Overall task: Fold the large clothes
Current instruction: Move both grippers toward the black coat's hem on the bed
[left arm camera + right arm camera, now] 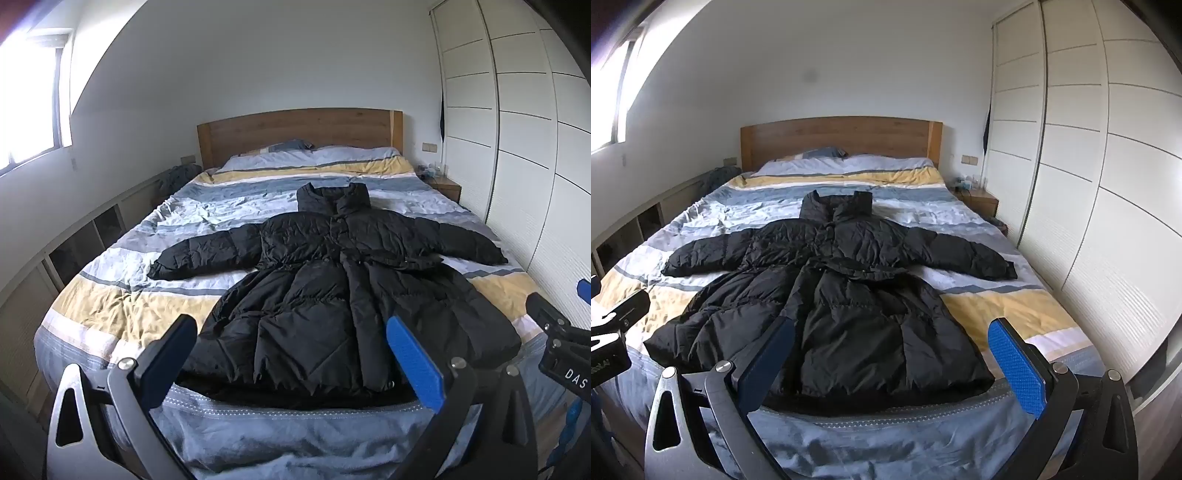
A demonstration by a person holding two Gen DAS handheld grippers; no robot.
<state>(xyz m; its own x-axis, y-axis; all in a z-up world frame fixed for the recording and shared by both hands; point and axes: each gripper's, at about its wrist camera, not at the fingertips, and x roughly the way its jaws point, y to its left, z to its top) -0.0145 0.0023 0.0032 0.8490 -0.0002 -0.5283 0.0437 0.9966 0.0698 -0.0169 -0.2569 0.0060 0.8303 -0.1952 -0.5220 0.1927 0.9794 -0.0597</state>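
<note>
A long black puffer coat [332, 280] [834, 291] lies flat on the bed, front up, collar toward the headboard, both sleeves spread sideways, hem at the foot edge. My left gripper [295, 354] is open, held off the foot of the bed with its blue pads framing the coat's hem, touching nothing. To its right, my right gripper [894, 354] is also open, hanging before the hem's right half with nothing between its fingers. The right gripper's body [561, 347] shows at the left wrist view's right edge.
The bed [122, 295] has a striped blue, white and yellow cover and a wooden headboard [295, 133]. White wardrobe doors [1078, 166] run along the right side. A low shelf unit [77, 240] lines the left wall under a window. A nightstand [982, 201] stands at the back right.
</note>
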